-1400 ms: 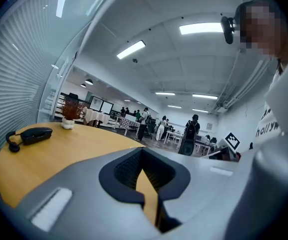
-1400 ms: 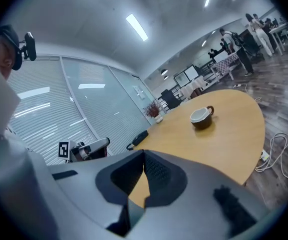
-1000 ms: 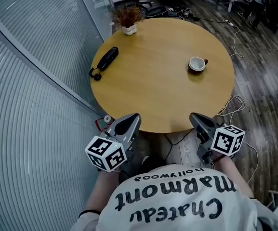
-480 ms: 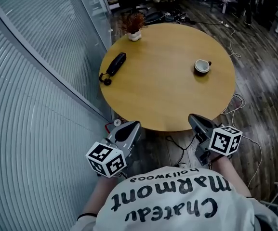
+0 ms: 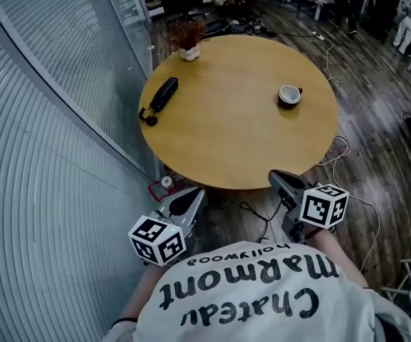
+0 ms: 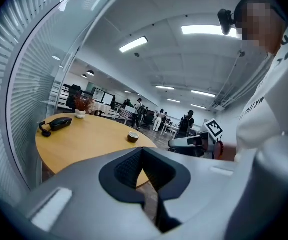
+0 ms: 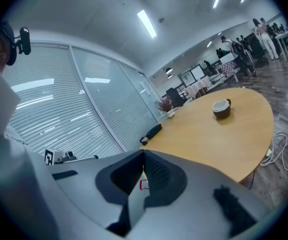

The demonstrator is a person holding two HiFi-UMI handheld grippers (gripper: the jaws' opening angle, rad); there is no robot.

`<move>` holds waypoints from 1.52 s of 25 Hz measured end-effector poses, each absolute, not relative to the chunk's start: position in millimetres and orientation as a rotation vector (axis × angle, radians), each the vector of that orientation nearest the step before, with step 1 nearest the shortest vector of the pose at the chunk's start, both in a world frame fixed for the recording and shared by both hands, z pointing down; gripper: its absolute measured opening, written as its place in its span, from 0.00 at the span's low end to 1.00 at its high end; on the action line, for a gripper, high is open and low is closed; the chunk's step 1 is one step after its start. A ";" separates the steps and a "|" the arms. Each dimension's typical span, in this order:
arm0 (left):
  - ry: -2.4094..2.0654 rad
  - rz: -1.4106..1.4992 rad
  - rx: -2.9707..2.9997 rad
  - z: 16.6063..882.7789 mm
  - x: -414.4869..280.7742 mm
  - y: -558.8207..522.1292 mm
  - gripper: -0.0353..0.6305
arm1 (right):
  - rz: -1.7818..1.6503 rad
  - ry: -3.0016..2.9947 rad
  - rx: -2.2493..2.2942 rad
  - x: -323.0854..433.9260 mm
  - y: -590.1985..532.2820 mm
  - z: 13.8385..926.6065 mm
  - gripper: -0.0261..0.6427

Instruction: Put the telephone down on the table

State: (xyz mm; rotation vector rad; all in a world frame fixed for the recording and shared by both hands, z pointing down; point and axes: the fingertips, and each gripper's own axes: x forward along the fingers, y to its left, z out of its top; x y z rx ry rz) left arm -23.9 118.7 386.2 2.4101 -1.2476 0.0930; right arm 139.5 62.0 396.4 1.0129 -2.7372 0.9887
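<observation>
A black telephone (image 5: 160, 97) with a curled cord lies on the round wooden table (image 5: 233, 127) near its far left edge; it also shows as the telephone (image 6: 57, 123) and the telephone (image 7: 152, 132) in the two gripper views. My left gripper (image 5: 194, 197) is held low, short of the table's near edge, jaws shut and empty. My right gripper (image 5: 277, 179) sits at the near edge on the right, jaws shut with nothing between them. Both are far from the telephone.
A cup (image 5: 289, 95) stands on the table's right half. A small potted plant (image 5: 189, 37) sits at the far edge. A ribbed glass wall (image 5: 55, 120) runs along the left. Cables (image 5: 337, 152) lie on the wooden floor beside the table.
The view has shifted: the table sits a little farther away and to the left. Both grippers stay low near my body, still shut. The telephone has not moved on the table.
</observation>
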 end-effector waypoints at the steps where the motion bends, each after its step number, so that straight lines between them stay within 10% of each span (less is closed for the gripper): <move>1: -1.243 0.090 2.401 388.2 -21.2 118.4 0.07 | 0.980 -2.733 1.029 143.2 60.9 395.2 0.06; 38: -1.244 0.063 2.348 398.6 15.0 99.7 0.07 | 0.959 -2.692 0.959 180.2 66.1 410.2 0.06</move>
